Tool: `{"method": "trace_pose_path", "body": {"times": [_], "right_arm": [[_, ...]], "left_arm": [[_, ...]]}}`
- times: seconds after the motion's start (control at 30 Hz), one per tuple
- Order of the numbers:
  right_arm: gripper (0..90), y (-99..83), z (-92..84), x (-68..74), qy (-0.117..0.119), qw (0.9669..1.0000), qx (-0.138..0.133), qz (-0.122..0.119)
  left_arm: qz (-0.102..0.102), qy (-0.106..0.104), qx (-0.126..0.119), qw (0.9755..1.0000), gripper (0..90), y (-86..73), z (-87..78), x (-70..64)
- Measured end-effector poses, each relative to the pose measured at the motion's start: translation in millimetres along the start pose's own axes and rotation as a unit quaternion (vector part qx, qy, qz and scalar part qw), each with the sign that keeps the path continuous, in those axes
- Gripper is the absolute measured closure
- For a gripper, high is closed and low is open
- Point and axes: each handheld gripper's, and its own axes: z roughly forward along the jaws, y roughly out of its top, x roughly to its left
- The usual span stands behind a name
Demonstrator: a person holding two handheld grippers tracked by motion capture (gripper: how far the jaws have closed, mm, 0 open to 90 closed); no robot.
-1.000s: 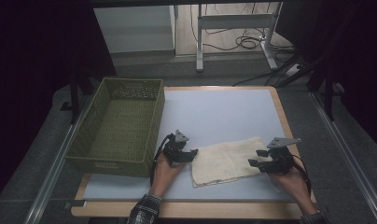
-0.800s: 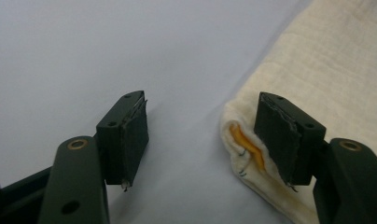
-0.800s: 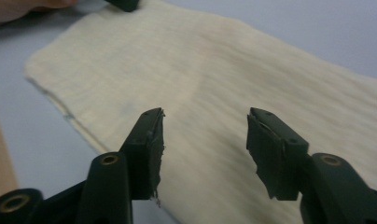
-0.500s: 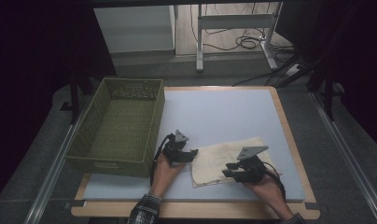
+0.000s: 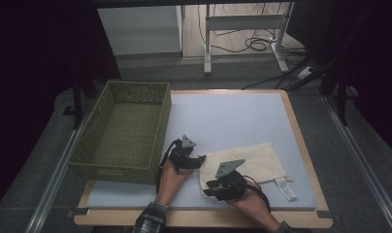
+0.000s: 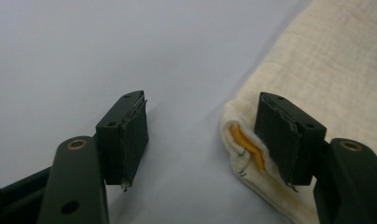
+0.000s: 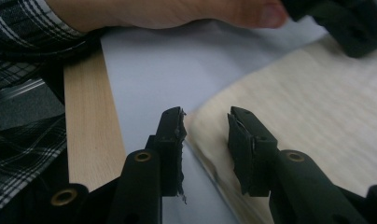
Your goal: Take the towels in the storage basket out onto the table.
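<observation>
Lower centre of the high view: cloth (image 5: 247, 162) lies long-axis left-right on the desk (image 5: 223, 116). Left gripper (image 6: 203, 140) gapes at its left corner; right gripper (image 7: 205, 135), nearer, jaws just closing, straddles the near edge ungripped.

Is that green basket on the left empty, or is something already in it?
Empty. In the high view the green basket shows bare woven floor right across, and the cream cloth lies outside it on the table mat.

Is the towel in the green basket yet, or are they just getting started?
Just starting. The cream towel lies flat on the table, and the green basket has nothing in it. The left gripper waits open at one corner; the right gripper has just narrowed over the near edge. Lifting remains.
</observation>
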Motion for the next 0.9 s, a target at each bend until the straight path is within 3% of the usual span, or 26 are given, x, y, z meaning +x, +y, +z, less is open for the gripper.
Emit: {"method": "trace_pose_path", "body": {"times": [0.13, 0.23, 0.33, 0.47, 0.5, 0.6, 0.7, 0.8, 0.9], "right_arm": [[63.8, 4.6, 7.8, 7.2, -0.009, 0.9998, 0.004, -0.017], [64.5, 4.2, 11.6, 12.6, -0.033, 0.9986, 0.013, -0.039], [71.4, 1.9, 11.8, 16.5, -0.059, 0.9963, 0.012, -0.061], [81.8, 2.0, 11.1, 14.7, -0.066, 0.9964, 0.013, -0.051], [83.0, 2.1, 10.8, 13.5, -0.065, 0.9966, 0.013, -0.048], [83.9, 2.4, 10.4, 11.2, -0.060, 0.9973, 0.013, -0.040], [84.2, 1.0, 10.2, 11.0, -0.059, 0.9975, 0.007, -0.037], [84.3, 1.1, 9.9, 9.6, -0.054, 0.9982, 0.005, -0.026], [84.4, 4.7, 11.4, 9.7, -0.048, 0.9984, 0.009, -0.027]], "left_arm": [[0.000, 0.000, 0.000, 1.0000, 34.6, 0.0, -0.1, 0.0], [0.000, 0.000, 0.001, 1.0000, 34.6, 0.0, 0.0, -0.1], [0.000, 0.000, 0.001, 1.0000, 34.6, 0.1, 0.0, -0.3], [0.001, 0.004, 0.000, 1.0000, 36.7, 0.0, -0.5, -0.6], [0.002, 0.001, -0.003, 1.0000, 39.0, -0.2, -1.1, -0.6], [0.019, -0.020, -0.008, 0.9996, 61.8, -0.6, -2.1, -1.6], [0.012, -0.051, -0.008, 0.9986, 82.0, -0.6, -2.0, 1.0], [0.011, -0.043, -0.012, 0.9989, 86.5, -1.0, -3.3, -0.1], [0.005, -0.020, -0.021, 0.9996, 86.7, -2.3, -9.6, -1.2]]}}
